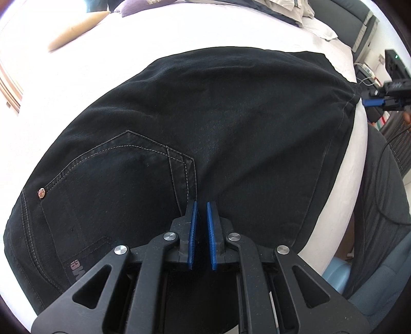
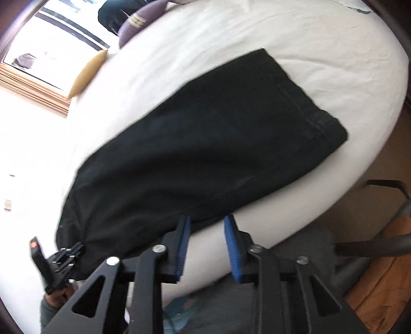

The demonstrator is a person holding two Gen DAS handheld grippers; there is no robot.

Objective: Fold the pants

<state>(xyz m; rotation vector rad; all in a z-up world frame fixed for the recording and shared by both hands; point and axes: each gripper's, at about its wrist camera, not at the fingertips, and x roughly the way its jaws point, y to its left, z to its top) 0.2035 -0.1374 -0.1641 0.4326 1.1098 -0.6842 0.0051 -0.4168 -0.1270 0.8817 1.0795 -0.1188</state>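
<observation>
Black pants (image 1: 205, 133) lay folded lengthwise on the white bed (image 1: 179, 30), back pocket and rivet up, waist end nearest your left gripper (image 1: 202, 205), hem end toward the bed's edge. Your left gripper's blue pads were nearly pressed together right at the pants' near edge by the pocket seam — whether cloth was pinched between them couldn't be told. Your right gripper (image 2: 206, 221) hung over the near edge of the pants — jaws spread, nothing between them, pads clear of the cloth. In the right wrist view the left gripper (image 2: 69, 253) sat at the pants' waist corner. Yellow pillow (image 2: 87, 72) and purple pillow (image 2: 138, 20) lay far back on the bed.
</observation>
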